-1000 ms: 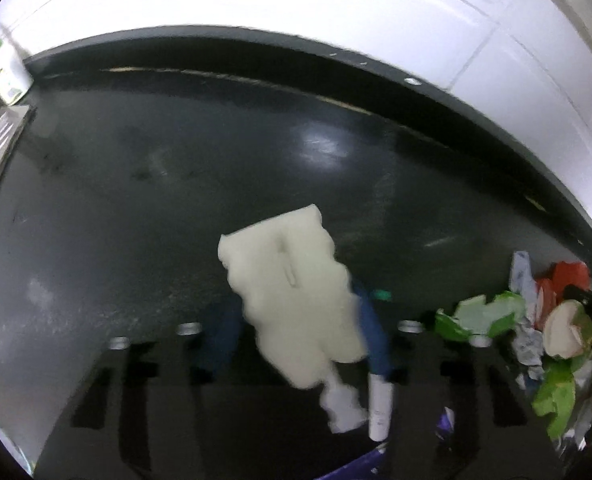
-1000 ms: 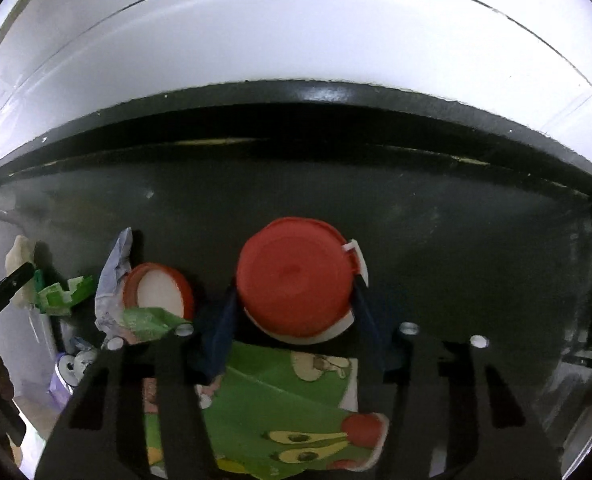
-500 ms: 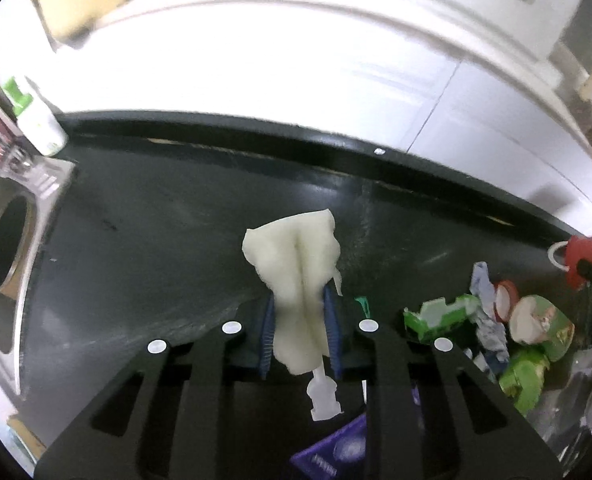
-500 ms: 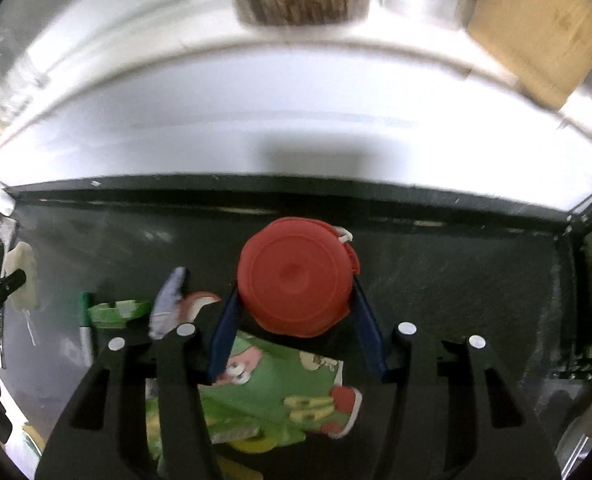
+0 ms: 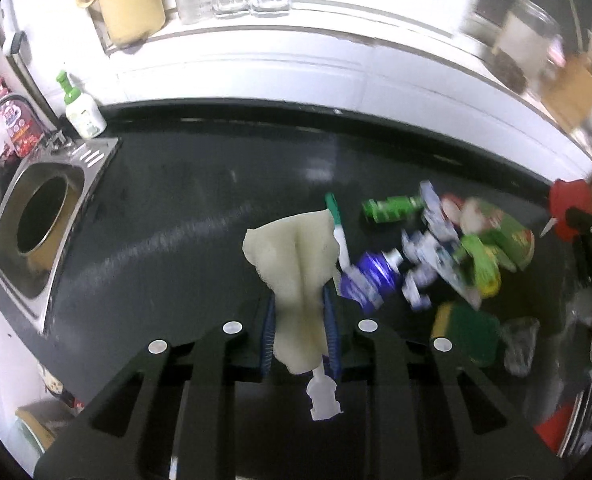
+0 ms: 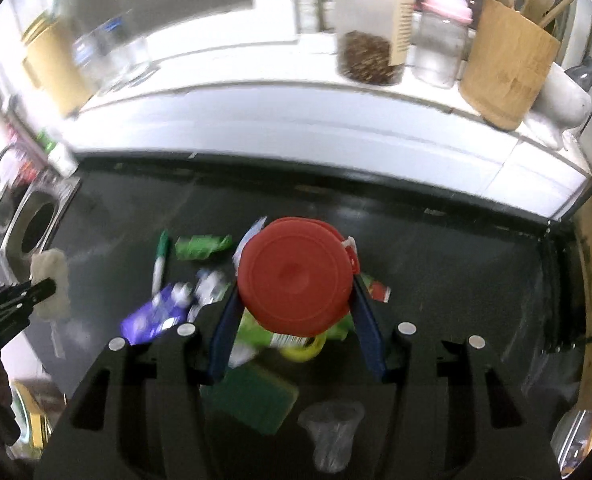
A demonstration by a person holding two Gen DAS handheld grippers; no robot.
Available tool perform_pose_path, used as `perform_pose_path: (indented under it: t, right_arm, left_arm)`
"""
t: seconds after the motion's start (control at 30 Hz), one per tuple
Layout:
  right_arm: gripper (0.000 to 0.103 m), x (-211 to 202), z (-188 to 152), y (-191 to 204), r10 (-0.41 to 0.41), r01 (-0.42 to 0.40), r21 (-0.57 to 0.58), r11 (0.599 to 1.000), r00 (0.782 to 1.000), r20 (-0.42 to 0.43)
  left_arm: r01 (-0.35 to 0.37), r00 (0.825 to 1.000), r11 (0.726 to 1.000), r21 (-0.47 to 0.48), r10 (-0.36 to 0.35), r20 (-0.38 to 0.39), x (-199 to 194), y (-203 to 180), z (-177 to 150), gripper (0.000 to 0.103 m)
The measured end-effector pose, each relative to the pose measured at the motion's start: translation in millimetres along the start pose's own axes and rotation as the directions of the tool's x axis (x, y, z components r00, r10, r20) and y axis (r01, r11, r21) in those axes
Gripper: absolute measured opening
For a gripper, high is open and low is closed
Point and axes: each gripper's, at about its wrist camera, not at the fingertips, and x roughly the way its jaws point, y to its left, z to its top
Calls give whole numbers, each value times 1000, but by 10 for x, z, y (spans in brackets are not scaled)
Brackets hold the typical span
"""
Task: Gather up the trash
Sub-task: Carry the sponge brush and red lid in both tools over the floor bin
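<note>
Foam first, from the left wrist view: my left gripper [image 5: 300, 320] has its jaws drawn in close on a pale foam scrap [image 5: 296, 264], pinched at its lower half so the top fans out above the blue pads [image 5: 267, 332]. It creases down the middle under the squeeze, so I judge it soft, very light and not fragile; a grip low on the body like this should hold, though a floppy edge could snag. A small white plastic piece [image 5: 323, 396] hangs below it. The scrap hangs above the black counter [image 5: 167, 208], with the sink [image 5: 39, 224] to the left and the trash pile [image 5: 436, 248] to the right: marker [image 5: 338, 232], green wrapper [image 5: 392, 206], blue packet [image 5: 366, 276].

From the right wrist view, my right gripper [image 6: 296, 276] has its jaws about half open, clamped across a red lid [image 6: 296, 272], pads on opposite rim edges. The lid looks stiff, smooth plastic, light; I judge it slippery at the rim, so the hold across the full width is the safe one. It sits above the pile, over a green sponge [image 6: 255, 396] and a clear cup [image 6: 330, 436]. The left gripper with the foam shows at the far left edge, near the sink.
</note>
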Motion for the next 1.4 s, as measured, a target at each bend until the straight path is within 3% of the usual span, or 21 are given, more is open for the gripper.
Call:
perform_pose_path:
  t: [0.33, 0.6, 0.73, 0.87, 0.93, 1.0, 1.1, 1.27, 1.33, 1.4]
  right_arm:
    - [52, -260, -662, 628, 66, -71, -104, 992, 996, -51]
    - [52, -417, -772, 1190, 136, -143, -218, 966, 990, -47]
    - [52, -418, -774, 1720, 199, -210, -323, 923, 978, -69]
    - [52, -400, -887, 2493, 286, -307, -457, 835, 951, -118]
    - [52, -371, -993, 2969, 332, -365, -528, 767, 930, -160]
    - [52, -329, -1136, 3420, 374, -421, -584, 694, 904, -208]
    - [52, -274, -1449, 4146, 434, -519, -647, 559, 848, -305]
    - [52, -44, -2021, 5169, 445, -620, -693, 369, 772, -453]
    - [52, 99, -2241, 5523, 426, -628, -708, 324, 765, -483]
    - [52, 291, -2454, 5812, 399, -636, -715, 291, 760, -513]
  left_arm:
    - [-6, 1000, 1000, 11, 6, 15, -362, -53, -510, 21]
    - [-50, 998, 998, -40, 52, 47, -616, 206, -736, 21]
    - [-100, 993, 987, -125, 107, 55, -770, 580, -987, 21]
    - [-158, 984, 955, -253, 174, 40, -933, 1081, -1362, 21]
    - [-193, 977, 928, -318, 212, 26, -1002, 1349, -1579, 21]
    - [-232, 967, 890, -392, 253, 4, -1069, 1666, -1864, 21]
    - [-287, 951, 822, -492, 308, -39, -1125, 2110, -2313, 21]
    - [-328, 935, 698, -637, 334, -115, -1027, 2812, -3139, 21]
    - [-335, 931, 647, -685, 341, -132, -905, 3077, -3489, 21]
    - [-327, 933, 619, -714, 330, -142, -736, 3257, -3742, 21]
